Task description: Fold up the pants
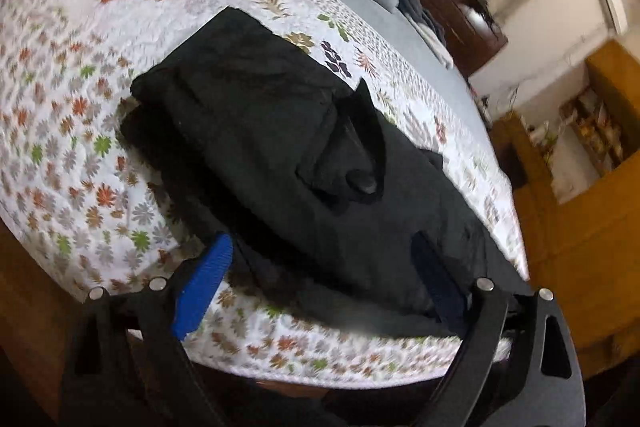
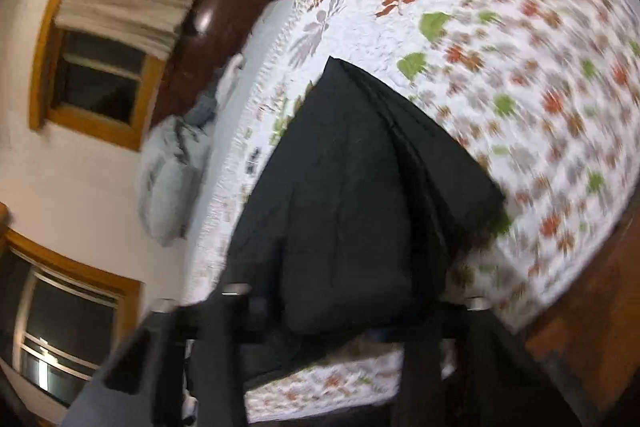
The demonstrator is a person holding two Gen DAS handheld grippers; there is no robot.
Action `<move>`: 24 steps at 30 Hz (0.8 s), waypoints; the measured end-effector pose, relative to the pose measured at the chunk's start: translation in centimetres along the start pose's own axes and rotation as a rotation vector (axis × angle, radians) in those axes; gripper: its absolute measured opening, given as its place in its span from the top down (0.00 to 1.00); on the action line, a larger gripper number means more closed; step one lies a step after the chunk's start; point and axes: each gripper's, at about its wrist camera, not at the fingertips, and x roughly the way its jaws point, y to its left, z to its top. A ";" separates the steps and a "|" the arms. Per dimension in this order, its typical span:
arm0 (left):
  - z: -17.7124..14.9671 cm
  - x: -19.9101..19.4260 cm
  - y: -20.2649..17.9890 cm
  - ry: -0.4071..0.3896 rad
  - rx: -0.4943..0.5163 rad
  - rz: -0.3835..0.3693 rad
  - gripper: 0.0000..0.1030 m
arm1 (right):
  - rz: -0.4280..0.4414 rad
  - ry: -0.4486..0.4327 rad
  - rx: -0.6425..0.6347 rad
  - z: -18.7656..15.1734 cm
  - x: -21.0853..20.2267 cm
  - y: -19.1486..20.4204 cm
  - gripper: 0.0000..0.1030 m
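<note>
While lying part-folded on floral quilt (image 1: 80, 75), near its front edge: black pants (image 1: 280, 155). Left gripper (image 1: 324, 267) spread astride them; right gripper (image 2: 352, 311) blurred, finger state indeterminable. Risk: loose layers slipping, undoing fold.

Folded black fabric pants (image 2: 360, 195) lie just ahead of the right gripper (image 2: 356, 323) on a floral white quilt (image 2: 540, 67); fingertips hidden by cloth.

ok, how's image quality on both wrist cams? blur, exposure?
Left wrist: mild blur; black pants underexposed, folds barely readable; floral bedspread bright; strong fisheye curvature. Right wrist: heavy motion blur, gripper fingers smeared, pants a dark mass, bedspread streaked.
</note>
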 end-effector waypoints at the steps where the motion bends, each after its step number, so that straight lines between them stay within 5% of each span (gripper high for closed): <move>1: 0.3 0.3 0.1 -0.007 -0.018 0.001 0.12 | -0.014 -0.003 -0.057 0.6 0.2 1.6 0.90; 6: 1.5 1.5 1.1 -0.021 -0.088 0.038 0.12 | 0.168 -0.174 -0.337 2.4 -4.4 10.0 0.92; 8: 1.7 1.5 1.9 -0.040 -0.126 0.027 0.13 | 0.124 -0.153 -0.299 2.8 -3.4 8.0 0.92; 12: 1.7 1.9 2.8 -0.057 -0.168 0.070 0.38 | -0.056 0.031 -0.067 2.4 3.3 -1.0 0.91; 14: 1.7 2.0 2.6 -0.044 -0.152 0.068 0.39 | -0.024 0.008 -0.072 1.6 3.3 -1.4 0.88; 16: 1.7 1.9 2.4 -0.029 -0.131 0.062 0.34 | 0.036 0.003 -0.041 1.1 3.1 -1.4 0.65; 19: 1.4 1.5 2.5 -0.048 -0.148 0.036 0.20 | 0.066 0.001 -0.040 0.3 2.6 -0.6 0.45; 24: 1.6 1.6 2.6 -0.068 -0.165 0.028 0.19 | 0.134 0.026 0.028 0.3 2.9 -0.4 0.37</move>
